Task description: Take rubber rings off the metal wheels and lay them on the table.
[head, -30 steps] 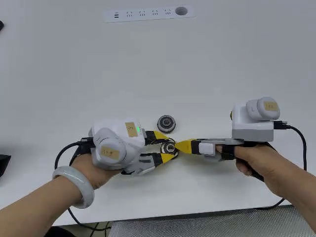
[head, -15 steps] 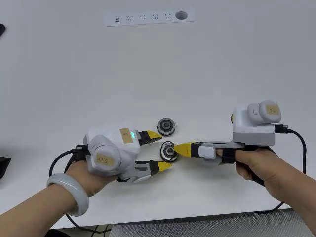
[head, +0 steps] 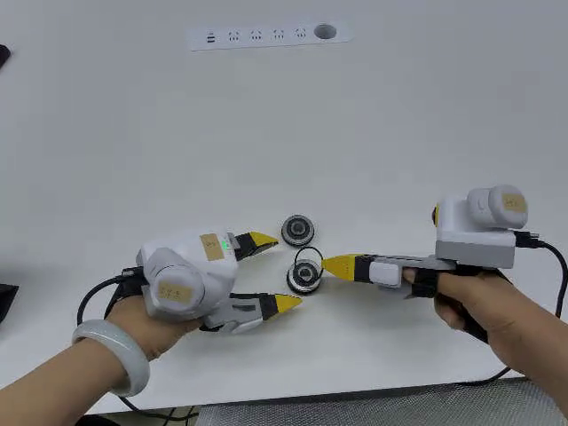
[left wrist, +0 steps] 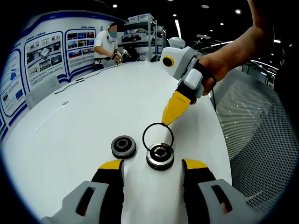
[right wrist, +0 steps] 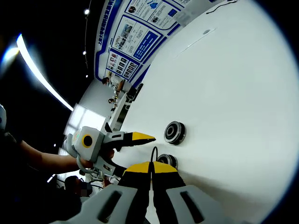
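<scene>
Two metal wheels lie on the white table (head: pixel 177 142). The near wheel (head: pixel 304 279) (left wrist: pixel 160 157) (right wrist: pixel 168 161) sits just ahead of my left gripper (head: pixel 277 271) (left wrist: pixel 153 164), whose yellow-tipped jaws stand open and apart from it. A thin black rubber ring (head: pixel 308 258) (left wrist: pixel 158 136) (right wrist: pixel 153 153) stands up from that wheel, its lower edge at the wheel's top. My right gripper (head: pixel 327 264) (right wrist: pixel 150 164) (left wrist: pixel 164 122) comes in from the right, shut on the ring's edge. The far wheel (head: pixel 297 231) (left wrist: pixel 124 146) (right wrist: pixel 174 132) lies alone with its black rim on.
A white power strip (head: pixel 266 34) lies at the table's far edge. Black cables (head: pixel 98 288) trail from both grippers towards the front edge. A metal mesh surface (head: pixel 355 410) runs below the table front. A dark object (head: pixel 5 297) sits at the left edge.
My left gripper has opened wider and drawn back left off the near wheel. My right gripper has pulled right, and the ring now stands loose above the wheel.
</scene>
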### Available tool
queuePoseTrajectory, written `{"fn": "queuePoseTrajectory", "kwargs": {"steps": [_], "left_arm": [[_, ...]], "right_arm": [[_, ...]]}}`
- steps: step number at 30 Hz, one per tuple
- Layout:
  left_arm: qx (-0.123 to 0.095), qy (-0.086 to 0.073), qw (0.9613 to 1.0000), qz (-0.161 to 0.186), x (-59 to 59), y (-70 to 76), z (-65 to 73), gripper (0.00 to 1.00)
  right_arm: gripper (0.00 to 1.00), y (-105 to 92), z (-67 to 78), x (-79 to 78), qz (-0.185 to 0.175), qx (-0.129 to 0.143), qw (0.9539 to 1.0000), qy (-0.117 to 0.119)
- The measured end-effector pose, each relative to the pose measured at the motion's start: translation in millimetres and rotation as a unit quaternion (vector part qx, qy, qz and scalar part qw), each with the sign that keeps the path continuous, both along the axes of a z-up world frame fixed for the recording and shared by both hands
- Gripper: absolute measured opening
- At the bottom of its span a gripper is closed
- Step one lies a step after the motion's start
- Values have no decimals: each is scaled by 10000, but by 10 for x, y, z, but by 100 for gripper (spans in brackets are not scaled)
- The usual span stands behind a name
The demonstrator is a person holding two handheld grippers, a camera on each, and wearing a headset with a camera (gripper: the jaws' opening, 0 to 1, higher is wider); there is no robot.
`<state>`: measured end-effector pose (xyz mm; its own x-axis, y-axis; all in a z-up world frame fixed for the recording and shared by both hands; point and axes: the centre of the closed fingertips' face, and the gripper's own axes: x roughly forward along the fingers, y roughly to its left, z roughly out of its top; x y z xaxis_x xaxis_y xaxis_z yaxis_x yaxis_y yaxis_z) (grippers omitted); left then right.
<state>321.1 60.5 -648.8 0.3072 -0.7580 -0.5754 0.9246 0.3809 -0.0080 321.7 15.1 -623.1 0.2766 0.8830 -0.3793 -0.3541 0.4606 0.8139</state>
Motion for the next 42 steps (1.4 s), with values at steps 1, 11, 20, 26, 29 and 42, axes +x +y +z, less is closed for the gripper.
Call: {"fn": "queuePoseTrajectory", "kwargs": {"steps": [1,11,20,26,29,42], "left_arm": [[-3,0,10000,9,0,7,0,51],[22,36,9999,110,2,78,-21,51],[27,72,9999,151,14,95,-35,50],[3,89,9999,146,18,75,-30,50],[11,105,9998,147,16,73,-38,49],[-1,150,9997,168,17,73,-38,49]], "right_arm": [[2,-20,4,5,-30,-4,10000,-2],[2,-263,-10,134,-396,-125,9991,-31],[2,-399,-110,198,-578,-300,9979,10],[2,-458,-206,208,-626,-495,9968,32],[2,-498,-278,198,-636,-668,9957,40],[6,-557,-391,186,-493,-1128,9921,-223]]}}
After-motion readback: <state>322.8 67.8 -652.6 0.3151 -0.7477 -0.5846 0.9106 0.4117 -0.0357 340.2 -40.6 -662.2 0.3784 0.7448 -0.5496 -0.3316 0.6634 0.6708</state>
